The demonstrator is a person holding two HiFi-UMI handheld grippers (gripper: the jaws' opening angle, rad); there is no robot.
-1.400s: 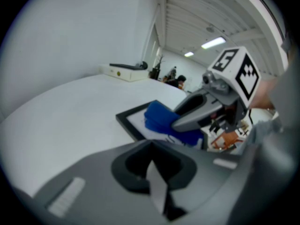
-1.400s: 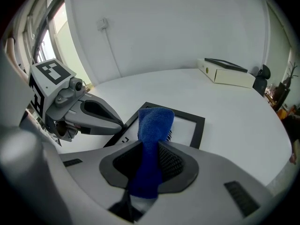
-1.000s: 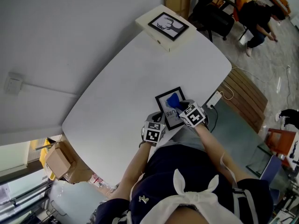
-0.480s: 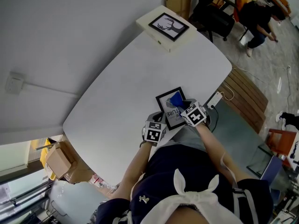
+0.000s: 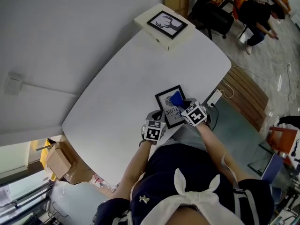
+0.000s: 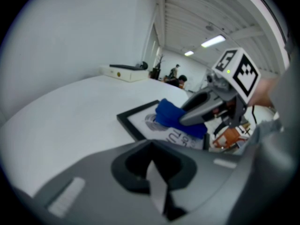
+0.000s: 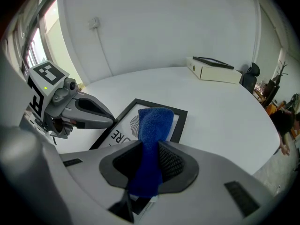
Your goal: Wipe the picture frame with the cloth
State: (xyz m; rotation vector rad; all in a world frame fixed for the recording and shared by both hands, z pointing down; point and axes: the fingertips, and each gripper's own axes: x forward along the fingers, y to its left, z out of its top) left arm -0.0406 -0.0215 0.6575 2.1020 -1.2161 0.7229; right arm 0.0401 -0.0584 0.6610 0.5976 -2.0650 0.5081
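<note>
Left claw (image 7: 108, 118) first: closed to a point with nothing pinched, low over the white table (image 5: 140, 69) at about 7 o'clock of the picture frame (image 5: 165, 108), tip just beside the frame's black edge; cannot tell whether touching it. Far across the table at 12 o'clock, right at the edge: a cream box (image 5: 159, 37) with a second black-framed picture (image 5: 167, 23) lying flat on top. Back at the frame: flat on the table near its 5 o'clock edge, close to the person's body, face up, pale print with dark lettering showing under the glass. On that glass, toward 1 o'clock of the frame's middle: a blue cloth (image 7: 154, 125), bunched, with its loose end folded forward and resting on the print. Gripped by the right claw (image 6: 185, 120), jaws closed tight on the cloth's middle, marker cube up, set at about 4 o'clock of the frame. Off the table at 3 o'clock of the frame: a white power strip (image 5: 214, 99) with its cable. Well apart, up at 1 o'clock: a seated person (image 5: 257, 11).
</note>
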